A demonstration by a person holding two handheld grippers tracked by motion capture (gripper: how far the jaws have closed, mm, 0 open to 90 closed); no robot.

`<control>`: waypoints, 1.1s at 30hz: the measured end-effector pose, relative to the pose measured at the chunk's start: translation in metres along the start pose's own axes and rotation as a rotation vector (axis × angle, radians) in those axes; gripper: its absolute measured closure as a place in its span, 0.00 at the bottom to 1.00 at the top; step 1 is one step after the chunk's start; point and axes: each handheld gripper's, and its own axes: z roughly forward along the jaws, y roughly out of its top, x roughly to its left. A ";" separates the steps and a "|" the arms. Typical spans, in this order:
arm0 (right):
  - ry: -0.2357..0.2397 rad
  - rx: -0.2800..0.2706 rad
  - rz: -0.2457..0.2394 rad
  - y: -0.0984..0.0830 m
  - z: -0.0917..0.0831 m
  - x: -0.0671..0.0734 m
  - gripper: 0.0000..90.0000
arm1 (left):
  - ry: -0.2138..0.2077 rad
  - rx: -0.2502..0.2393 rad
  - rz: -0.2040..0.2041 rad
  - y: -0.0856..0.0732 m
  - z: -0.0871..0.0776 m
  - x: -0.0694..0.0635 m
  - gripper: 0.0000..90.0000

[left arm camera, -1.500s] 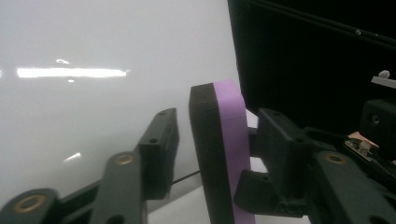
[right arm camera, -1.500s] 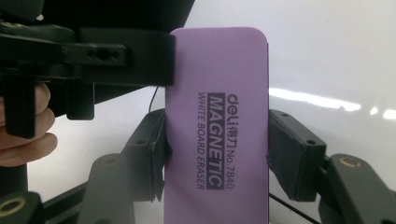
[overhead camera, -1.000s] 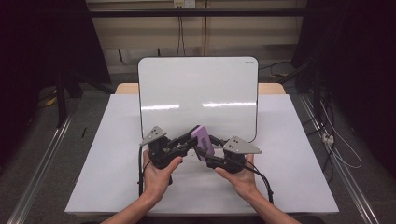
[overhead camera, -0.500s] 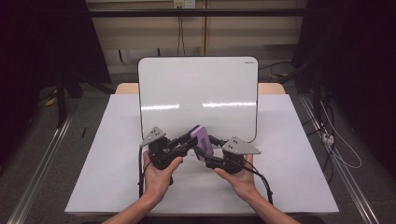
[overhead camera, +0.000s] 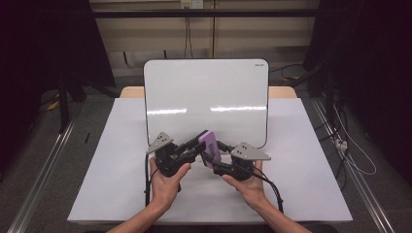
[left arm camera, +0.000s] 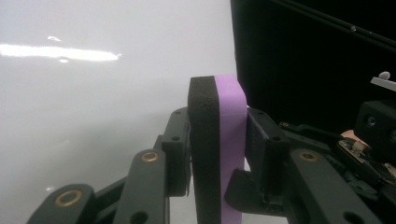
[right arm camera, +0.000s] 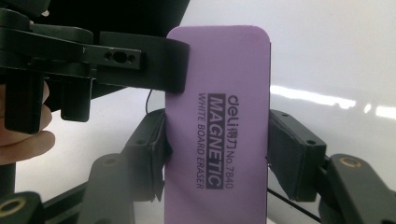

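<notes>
Eraser (overhead camera: 210,147) in purple and black is sitting between my two claws, lifted above the white surface (overhead camera: 111,170) just in front of the whiteboard (overhead camera: 206,102), and both claws are gripping it at once. My right claw (right arm camera: 215,156) is clenching it across its width, pads pressing the two long edges, so its long axis is running straight along that claw's jaws and pointing away from my right hand (overhead camera: 248,187). My left claw (left arm camera: 218,144) is coming in from the other side and pinching it through its thickness, one pad on the black felt face and the other on the purple back; in the right claw's view I am seeing that pad lying over the upper left part of the purple face. The two grips are therefore crossing each other, with the right one lower on the eraser and the left one nearer its far end. Neither hand is nearer than the other; in the high view the eraser is tilting up between the left claw (overhead camera: 197,148) and the right claw (overhead camera: 214,160), over the lower edge of the whiteboard. I am judging that a handover is in hand, and that whichever claw lets go must back away along its own jaws. Counting: one eraser, one whiteboard, two claws, two hands.
</notes>
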 end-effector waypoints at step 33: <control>-0.046 0.018 0.040 0.004 -0.024 -0.023 0.23 | 0.256 0.131 0.244 0.040 -0.045 0.020 0.74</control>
